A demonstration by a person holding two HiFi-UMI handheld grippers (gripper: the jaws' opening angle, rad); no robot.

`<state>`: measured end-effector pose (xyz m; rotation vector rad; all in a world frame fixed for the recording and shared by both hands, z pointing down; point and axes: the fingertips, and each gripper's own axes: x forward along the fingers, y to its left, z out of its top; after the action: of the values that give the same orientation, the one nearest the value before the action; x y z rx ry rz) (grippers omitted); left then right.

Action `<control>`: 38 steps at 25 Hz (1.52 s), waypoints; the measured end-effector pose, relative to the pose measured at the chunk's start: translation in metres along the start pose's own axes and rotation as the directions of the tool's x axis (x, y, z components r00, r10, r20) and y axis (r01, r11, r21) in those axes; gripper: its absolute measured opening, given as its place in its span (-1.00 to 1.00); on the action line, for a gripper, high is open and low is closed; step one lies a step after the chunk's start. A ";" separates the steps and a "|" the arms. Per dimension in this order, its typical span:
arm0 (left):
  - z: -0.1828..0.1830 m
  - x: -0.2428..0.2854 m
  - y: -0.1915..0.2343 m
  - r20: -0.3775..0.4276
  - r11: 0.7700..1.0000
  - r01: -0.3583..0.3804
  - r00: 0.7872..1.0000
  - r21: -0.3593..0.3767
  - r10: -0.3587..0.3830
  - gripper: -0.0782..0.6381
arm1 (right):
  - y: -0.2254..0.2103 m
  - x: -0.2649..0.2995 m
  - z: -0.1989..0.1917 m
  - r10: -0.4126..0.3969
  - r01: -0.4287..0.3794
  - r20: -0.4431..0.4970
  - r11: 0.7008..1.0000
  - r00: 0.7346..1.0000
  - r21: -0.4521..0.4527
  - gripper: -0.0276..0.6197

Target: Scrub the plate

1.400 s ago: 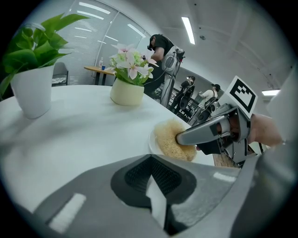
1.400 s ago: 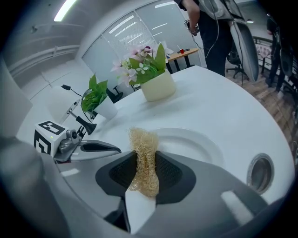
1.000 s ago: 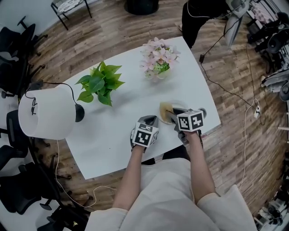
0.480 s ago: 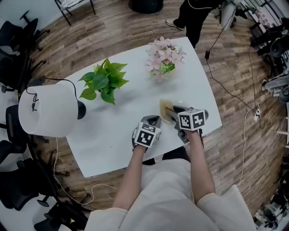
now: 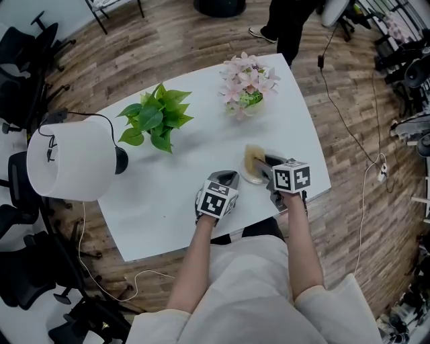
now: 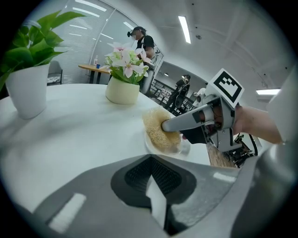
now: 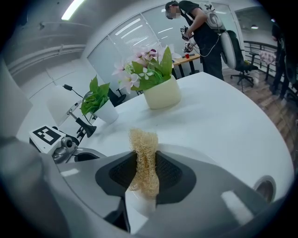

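A small clear plate (image 5: 256, 177) lies near the white table's front right edge. My right gripper (image 5: 263, 163) is shut on a tan loofah sponge (image 5: 252, 159), which is pressed down onto the plate. In the right gripper view the sponge (image 7: 143, 160) stands pinched between the dark pads, with the plate's rim (image 7: 185, 148) just beyond. My left gripper (image 5: 226, 179) rests on the table just left of the plate, jaws shut with nothing seen in them. In the left gripper view the sponge (image 6: 156, 131) covers the plate (image 6: 182, 148), under the right gripper (image 6: 167, 125).
A pot of pink flowers (image 5: 246, 86) and a green plant (image 5: 156, 122) stand at the table's far side. A white lamp shade (image 5: 67, 165) hangs over the left end. The table's edge (image 5: 316, 191) is close to my right gripper. A person (image 5: 289, 17) stands beyond the table.
My right gripper has slid the sponge slightly to the right across the plate. My left gripper has stayed put. The person beyond the table has shifted.
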<state>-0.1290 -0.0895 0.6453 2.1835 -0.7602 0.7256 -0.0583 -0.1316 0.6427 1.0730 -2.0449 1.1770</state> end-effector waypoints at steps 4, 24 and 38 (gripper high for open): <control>0.000 0.000 0.000 0.003 1.000 0.000 1.000 -0.008 0.000 -0.78 | -0.004 0.000 0.000 -0.002 0.002 0.004 1.000 1.000 0.004 -0.48; -0.004 0.003 -0.003 -0.004 0.998 0.012 1.000 0.063 -0.012 -0.78 | -0.039 -0.024 -0.011 -0.134 0.129 0.032 0.985 0.990 0.118 -0.48; 0.000 -0.002 -0.001 0.029 0.999 0.034 0.999 0.015 -0.034 -0.78 | -0.055 -0.049 -0.033 -0.187 0.178 0.040 0.969 0.982 0.169 -0.48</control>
<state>-0.1299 -0.0885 0.6432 2.2192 -0.7327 0.6860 0.0160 -0.1013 0.6455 1.3566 -1.8676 1.2500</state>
